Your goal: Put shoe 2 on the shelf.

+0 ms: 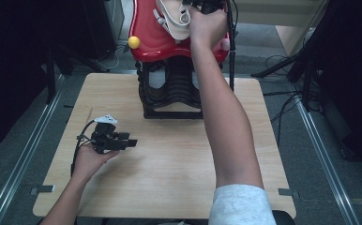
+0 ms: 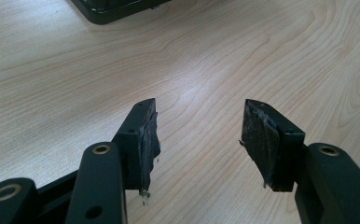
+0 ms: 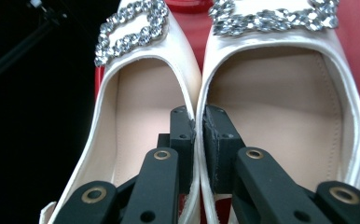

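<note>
Sat at the top centre of the high view, on the red rack (image 1: 144,44): pair of white shoes (image 3: 271,107). Light, stiff-sided, glossy (probably slippery); best pinched at the adjoining inner walls, as by the right gripper (image 3: 199,122), jaws clamped there. Toes pointed up-frame, long axis away. Left gripper (image 2: 199,128) gaped, empty, over the table (image 2: 262,56).

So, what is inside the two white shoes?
In the right gripper view, one jaw of the right tool reaches into each of the white shoes, pinching their touching side walls. Beige insoles show around the jaws. The toe ends are hidden under the uppers with jewelled buckles.
</note>
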`<control>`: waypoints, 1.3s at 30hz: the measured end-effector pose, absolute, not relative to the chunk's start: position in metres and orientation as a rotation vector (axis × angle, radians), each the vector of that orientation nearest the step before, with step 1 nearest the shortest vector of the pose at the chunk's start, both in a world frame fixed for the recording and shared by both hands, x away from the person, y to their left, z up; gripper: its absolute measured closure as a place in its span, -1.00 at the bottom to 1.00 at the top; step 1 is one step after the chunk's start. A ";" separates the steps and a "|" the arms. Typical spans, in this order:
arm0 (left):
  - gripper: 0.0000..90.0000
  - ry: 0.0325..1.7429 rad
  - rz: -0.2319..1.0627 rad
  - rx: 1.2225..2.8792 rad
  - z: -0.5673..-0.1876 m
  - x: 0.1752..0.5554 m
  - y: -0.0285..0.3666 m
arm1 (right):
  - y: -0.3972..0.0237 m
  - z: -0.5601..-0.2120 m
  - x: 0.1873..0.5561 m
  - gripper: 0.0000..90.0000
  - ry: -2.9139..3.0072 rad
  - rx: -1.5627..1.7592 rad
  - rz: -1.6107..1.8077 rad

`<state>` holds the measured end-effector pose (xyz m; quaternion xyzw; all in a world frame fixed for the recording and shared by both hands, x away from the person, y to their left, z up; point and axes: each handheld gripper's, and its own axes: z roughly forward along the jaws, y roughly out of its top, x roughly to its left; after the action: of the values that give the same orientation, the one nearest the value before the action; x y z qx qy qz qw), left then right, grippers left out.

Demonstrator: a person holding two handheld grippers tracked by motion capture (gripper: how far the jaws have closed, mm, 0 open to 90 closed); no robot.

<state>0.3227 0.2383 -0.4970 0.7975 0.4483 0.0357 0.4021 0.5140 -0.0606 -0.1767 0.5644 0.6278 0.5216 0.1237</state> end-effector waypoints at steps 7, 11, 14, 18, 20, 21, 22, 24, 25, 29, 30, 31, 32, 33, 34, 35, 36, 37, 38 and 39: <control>0.02 1.141 0.095 2.009 -0.497 0.323 0.240 | -0.054 -0.181 0.515 0.80 1.825 1.643 1.506; 0.02 1.139 0.092 2.014 -0.497 0.323 0.240 | -0.054 -0.180 0.515 0.74 1.835 1.618 1.500; 0.02 1.134 0.093 2.014 -0.497 0.323 0.239 | -0.056 -0.178 0.514 0.64 1.846 1.596 1.518; 0.02 1.132 0.094 2.021 -0.497 0.323 0.238 | -0.058 -0.174 0.512 0.48 1.882 1.552 1.516; 0.02 1.128 0.091 2.030 -0.497 0.323 0.238 | -0.062 -0.170 0.509 0.44 1.885 1.525 1.509; 0.02 1.128 0.093 2.032 -0.497 0.322 0.237 | -0.064 -0.169 0.508 0.42 1.883 1.511 1.511; 0.01 1.127 0.095 2.031 -0.497 0.322 0.237 | -0.066 -0.167 0.507 0.41 1.885 1.514 1.519; 0.01 1.129 0.093 2.033 -0.498 0.322 0.236 | -0.071 -0.166 0.505 0.38 1.900 1.508 1.520; 0.01 1.128 0.095 2.038 -0.498 0.322 0.236 | -0.074 -0.165 0.504 0.36 1.904 1.501 1.519; 0.01 1.129 0.090 2.040 -0.498 0.323 0.236 | -0.084 -0.162 0.502 0.29 1.913 1.481 1.521; 0.01 1.129 0.089 2.041 -0.498 0.323 0.236 | -0.087 -0.162 0.501 0.27 1.913 1.474 1.521; 0.01 1.130 0.090 2.041 -0.498 0.323 0.236 | -0.089 -0.162 0.501 0.25 1.910 1.472 1.525; 0.01 1.130 0.090 2.040 -0.498 0.323 0.236 | -0.093 -0.161 0.500 0.24 1.909 1.470 1.531; 0.01 1.132 0.091 2.038 -0.498 0.323 0.236 | -0.096 -0.161 0.500 0.23 1.910 1.468 1.535; 0.01 1.134 0.090 2.038 -0.498 0.323 0.236 | -0.100 -0.161 0.499 0.21 1.913 1.458 1.539; 0.01 1.138 0.095 2.037 -0.499 0.323 0.235 | -0.102 -0.161 0.499 0.20 1.918 1.445 1.538; 0.00 1.140 0.093 2.037 -0.499 0.323 0.235 | -0.105 -0.161 0.498 0.20 1.921 1.438 1.533; 0.00 1.142 0.087 2.040 -0.499 0.323 0.235 | -0.109 -0.161 0.497 0.20 1.918 1.446 1.529; 0.00 1.144 0.088 2.042 -0.499 0.323 0.235 | -0.112 -0.161 0.496 0.20 1.915 1.448 1.530; 0.00 1.144 0.089 2.039 -0.499 0.323 0.235 | -0.116 -0.161 0.496 0.20 1.913 1.455 1.531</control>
<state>0.3226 0.2350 -0.4986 0.8024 0.4503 0.0351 0.3900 0.4955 -0.1158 -0.1607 0.5050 0.6643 0.5314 0.1456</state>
